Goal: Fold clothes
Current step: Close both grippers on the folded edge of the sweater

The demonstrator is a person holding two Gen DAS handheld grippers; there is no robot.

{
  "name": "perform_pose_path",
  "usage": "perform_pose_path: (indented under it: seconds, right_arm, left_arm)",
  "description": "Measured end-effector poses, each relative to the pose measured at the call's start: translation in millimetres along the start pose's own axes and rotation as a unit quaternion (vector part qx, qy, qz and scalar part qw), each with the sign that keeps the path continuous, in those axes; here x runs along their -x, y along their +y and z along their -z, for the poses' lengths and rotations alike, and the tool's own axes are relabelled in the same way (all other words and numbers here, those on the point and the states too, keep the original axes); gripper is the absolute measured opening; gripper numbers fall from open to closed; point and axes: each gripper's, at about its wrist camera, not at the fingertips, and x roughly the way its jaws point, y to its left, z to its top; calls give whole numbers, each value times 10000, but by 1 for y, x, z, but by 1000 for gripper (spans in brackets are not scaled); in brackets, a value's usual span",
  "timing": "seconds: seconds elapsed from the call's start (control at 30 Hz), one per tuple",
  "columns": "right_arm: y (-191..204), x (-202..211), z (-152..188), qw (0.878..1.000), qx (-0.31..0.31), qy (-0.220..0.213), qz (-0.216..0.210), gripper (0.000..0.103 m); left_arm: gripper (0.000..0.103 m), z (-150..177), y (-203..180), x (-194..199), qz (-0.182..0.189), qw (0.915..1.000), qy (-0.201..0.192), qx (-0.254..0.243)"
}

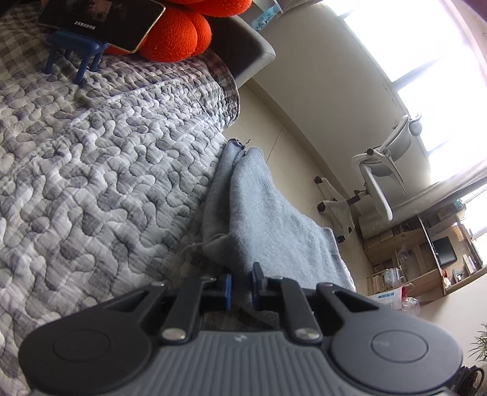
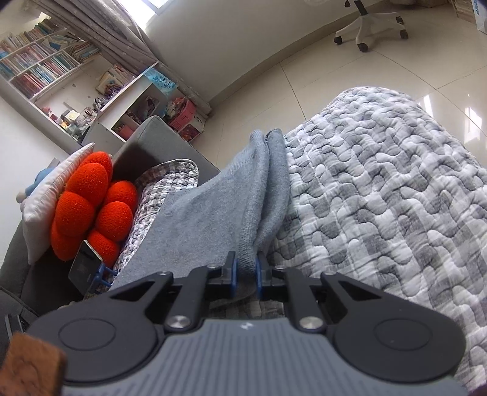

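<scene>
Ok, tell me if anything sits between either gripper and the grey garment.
Nothing does. The left gripper and the right gripper are each shut on an edge of the grey knit garment, which lies over the quilted bedspread.

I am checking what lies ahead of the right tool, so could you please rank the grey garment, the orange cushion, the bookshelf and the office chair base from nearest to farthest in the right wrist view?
1. Grey garment, pinched in the right tool.
2. Orange cushion, to the left on the sofa.
3. Bookshelf, far upper left, and office chair base, far upper right: too close to call.
</scene>
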Motion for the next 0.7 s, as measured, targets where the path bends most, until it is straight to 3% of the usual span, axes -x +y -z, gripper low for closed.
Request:
perform_pose_path:
  seconds: [0.3, 0.7]
  right_arm:
    - [2, 29, 19, 10000, 21, 49, -22, 13]
    - [0, 92, 80, 9976, 402, 544, 164, 13]
  left_arm:
    - [11, 26, 1, 28, 19, 9999, 17, 120]
    - [11, 107, 15, 93, -390, 9969, 433, -520]
